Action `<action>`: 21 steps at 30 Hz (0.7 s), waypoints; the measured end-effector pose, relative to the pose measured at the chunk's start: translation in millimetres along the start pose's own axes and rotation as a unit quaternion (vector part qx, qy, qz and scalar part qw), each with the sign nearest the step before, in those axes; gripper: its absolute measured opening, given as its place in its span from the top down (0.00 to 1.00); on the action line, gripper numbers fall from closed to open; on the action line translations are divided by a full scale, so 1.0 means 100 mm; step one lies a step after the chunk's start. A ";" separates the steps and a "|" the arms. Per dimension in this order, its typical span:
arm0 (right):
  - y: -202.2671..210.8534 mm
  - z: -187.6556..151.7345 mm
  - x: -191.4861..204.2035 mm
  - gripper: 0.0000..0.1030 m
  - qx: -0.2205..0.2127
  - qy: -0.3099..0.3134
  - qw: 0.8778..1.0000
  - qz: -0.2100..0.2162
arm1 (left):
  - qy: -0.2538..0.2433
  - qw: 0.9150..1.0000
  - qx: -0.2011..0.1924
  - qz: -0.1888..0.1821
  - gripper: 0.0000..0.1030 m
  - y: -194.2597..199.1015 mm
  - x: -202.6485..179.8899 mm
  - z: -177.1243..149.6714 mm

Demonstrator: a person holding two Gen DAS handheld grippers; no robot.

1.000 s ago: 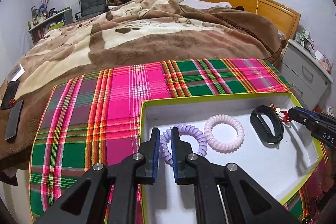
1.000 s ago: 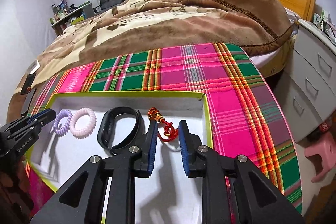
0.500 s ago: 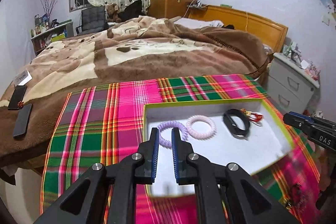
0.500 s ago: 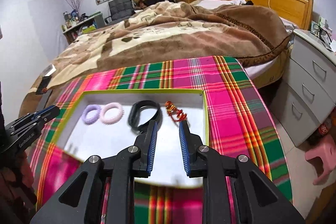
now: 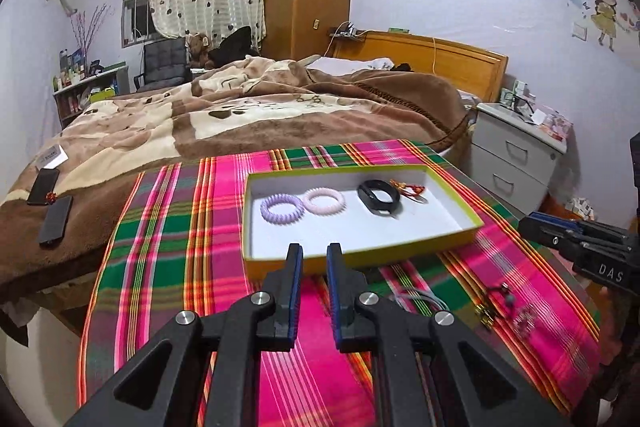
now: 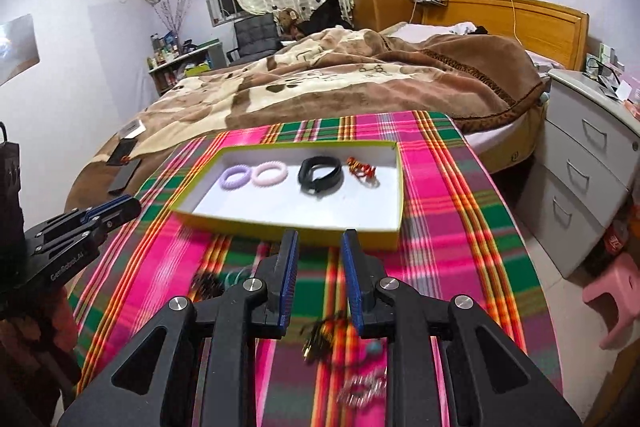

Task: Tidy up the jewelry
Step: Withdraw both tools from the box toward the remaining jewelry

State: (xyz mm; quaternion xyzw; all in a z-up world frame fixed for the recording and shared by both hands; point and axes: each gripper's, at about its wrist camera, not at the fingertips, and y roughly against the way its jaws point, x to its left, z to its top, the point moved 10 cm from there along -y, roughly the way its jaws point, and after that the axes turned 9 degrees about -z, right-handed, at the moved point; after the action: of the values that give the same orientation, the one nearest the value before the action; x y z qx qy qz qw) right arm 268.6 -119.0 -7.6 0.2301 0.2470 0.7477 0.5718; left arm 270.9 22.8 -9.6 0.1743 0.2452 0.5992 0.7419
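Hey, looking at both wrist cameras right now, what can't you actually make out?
- Loose jewelry on the plaid cloth, right wrist view: motion-blurred and partly behind the right gripper; pieces unidentifiable.
- Small pieces near the tray, left wrist view: too small.
- Red charm in the tray: details too small.
- Right gripper in left wrist view: cut off by the edge.

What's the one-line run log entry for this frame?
tray: purple coil, pink coil, black band, red charm | left gripper: empty | right gripper: empty | loose jewelry: on cloth
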 end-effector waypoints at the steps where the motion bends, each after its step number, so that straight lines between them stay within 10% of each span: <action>1: 0.05 -0.06 0.02 0.78 -0.001 0.002 1.000 0.001 | 0.001 1.000 0.000 -0.001 0.89 0.04 -0.03 -0.04; 21: 0.61 -0.73 0.05 0.78 -0.007 0.012 1.000 -0.013 | -0.009 1.000 0.006 -0.013 0.89 0.60 -0.40 -0.66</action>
State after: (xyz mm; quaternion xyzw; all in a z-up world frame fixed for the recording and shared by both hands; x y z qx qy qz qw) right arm 176.3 -135.5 -24.4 0.2138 0.2512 0.7446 0.5802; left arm 178.3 -5.4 -24.5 0.1814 0.2443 0.5864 0.7507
